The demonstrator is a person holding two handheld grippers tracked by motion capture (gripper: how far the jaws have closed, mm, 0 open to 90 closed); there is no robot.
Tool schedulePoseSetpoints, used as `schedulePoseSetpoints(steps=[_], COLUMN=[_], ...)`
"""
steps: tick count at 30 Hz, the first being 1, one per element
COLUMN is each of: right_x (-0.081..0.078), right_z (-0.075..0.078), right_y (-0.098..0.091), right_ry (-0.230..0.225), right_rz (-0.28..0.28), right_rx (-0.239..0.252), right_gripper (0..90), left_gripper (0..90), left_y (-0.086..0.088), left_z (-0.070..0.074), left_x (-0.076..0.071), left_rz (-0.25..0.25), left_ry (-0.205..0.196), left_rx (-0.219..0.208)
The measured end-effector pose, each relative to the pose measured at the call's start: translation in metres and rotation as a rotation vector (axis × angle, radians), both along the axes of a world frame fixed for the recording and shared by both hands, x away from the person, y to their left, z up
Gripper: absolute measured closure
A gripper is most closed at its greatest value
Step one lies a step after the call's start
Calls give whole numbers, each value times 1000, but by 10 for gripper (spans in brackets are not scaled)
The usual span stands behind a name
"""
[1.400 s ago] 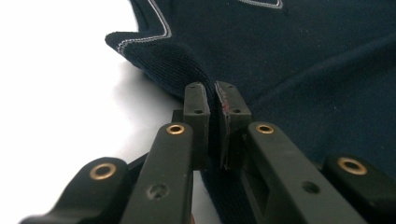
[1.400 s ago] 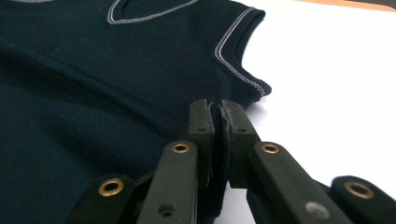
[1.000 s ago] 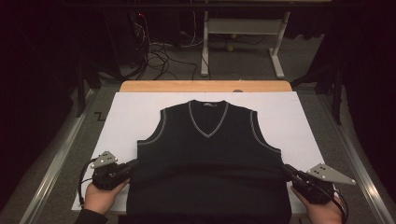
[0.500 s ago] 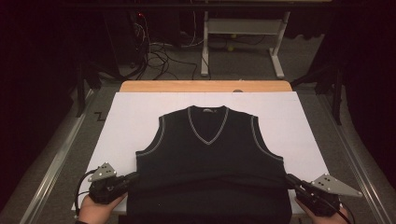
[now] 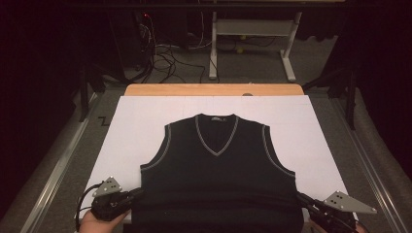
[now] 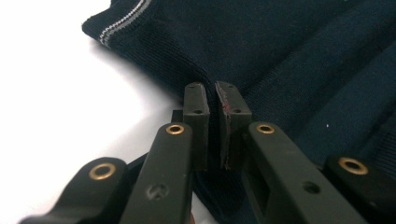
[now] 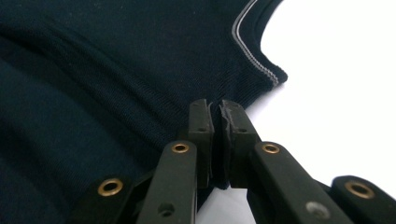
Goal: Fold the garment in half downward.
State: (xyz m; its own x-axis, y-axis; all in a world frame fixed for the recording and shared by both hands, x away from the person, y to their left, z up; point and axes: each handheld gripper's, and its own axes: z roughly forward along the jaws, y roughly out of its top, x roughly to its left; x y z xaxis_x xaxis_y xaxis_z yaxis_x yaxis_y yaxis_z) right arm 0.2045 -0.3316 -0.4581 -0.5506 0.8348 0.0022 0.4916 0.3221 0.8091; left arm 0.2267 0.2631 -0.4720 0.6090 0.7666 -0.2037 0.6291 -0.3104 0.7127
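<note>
L claw (image 6: 212, 100), R claw (image 7: 217, 116) clamp vest (image 5: 218, 174) sides; neck label (image 5: 214, 118) unreadable

Sweater vest (image 5: 218, 179): dark navy fine-ribbed knit cloth, matt, slightly fuzzy; pale grey knit trim on armholes and V-neck. Table cover (image 5: 136, 126): white, smooth, matt, looks like paper or board. Tabletop edge (image 5: 214, 90) beyond it: light wood, smooth. Left gripper (image 6: 212, 100) and right gripper (image 7: 218, 112): matt black plastic arms, brass-coloured metal rivets, dull rubbery pads with worn edges. Grey plate (image 5: 108, 186): flat matt metal.
</note>
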Motion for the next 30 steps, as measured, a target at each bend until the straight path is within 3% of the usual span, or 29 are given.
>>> schedulePoseSetpoints(steps=[8, 10, 11, 13, 14, 15, 16, 17, 20, 21, 23, 24, 25, 26, 27, 30], right_x=[-4, -3, -2, -1, 0, 3, 3, 10, 26, 33, 48, 54, 64, 64, 81, 101], right_z=[-4, -5, -5, -4, -3, -2, -2, 0, 3, 3, 3, 3, 3, 3, 1, -9], right_y=[0, -1, -1, -1, -1, -2, -2, -1, 1, 1, 4, 5, 6, 6, 10, 17], right_ry=[26, 28, 28, 15, 3, -5, -5, -14, -24, -29, -19, -14, -11, -11, 25, 98], right_rz=[17, 22, 16, 7, 0, -13, -13, -31, -57, -69, -89, -96, -108, -108, -107, -95], right_rx=[-14, -10, 2, 27, 35, 41, 41, 39, 30, 20, 19, 20, 15, 15, 1, -39], right_gripper=[838, 810, 728, 659, 622, 606, 606, 564, 506, 492, 474, 473, 467, 467, 456, 459], left_gripper=[759, 661, 592, 502, 461, 413, 389, 373, 340, 318, 270, 268, 247, 247, 242, 308], left_y=[2, 3, 4, 8, 8, 10, 10, 13, 13, 12, 8, 8, 5, 3, -4, -11], left_z=[-2, -1, -1, 0, 0, 0, 0, 1, 2, 3, 1, 1, 0, -3, -8, -9], left_x=[-4, -3, -2, 3, 3, 7, 7, 17, 30, 43, 58, 58, 67, 75, 86, 88], left_rz=[-3, 2, 13, 70, 70, 116, 116, 156, 184, 210, 214, 214, 208, 195, 183, 175], left_ry=[8, 8, 5, 1, 1, -17, -17, -17, -20, -12, -1, -1, 22, 47, 74, 42], left_rx=[-10, -18, -30, -44, -44, -56, -56, -64, -66, -50, -29, -29, -20, -16, 19, 66])
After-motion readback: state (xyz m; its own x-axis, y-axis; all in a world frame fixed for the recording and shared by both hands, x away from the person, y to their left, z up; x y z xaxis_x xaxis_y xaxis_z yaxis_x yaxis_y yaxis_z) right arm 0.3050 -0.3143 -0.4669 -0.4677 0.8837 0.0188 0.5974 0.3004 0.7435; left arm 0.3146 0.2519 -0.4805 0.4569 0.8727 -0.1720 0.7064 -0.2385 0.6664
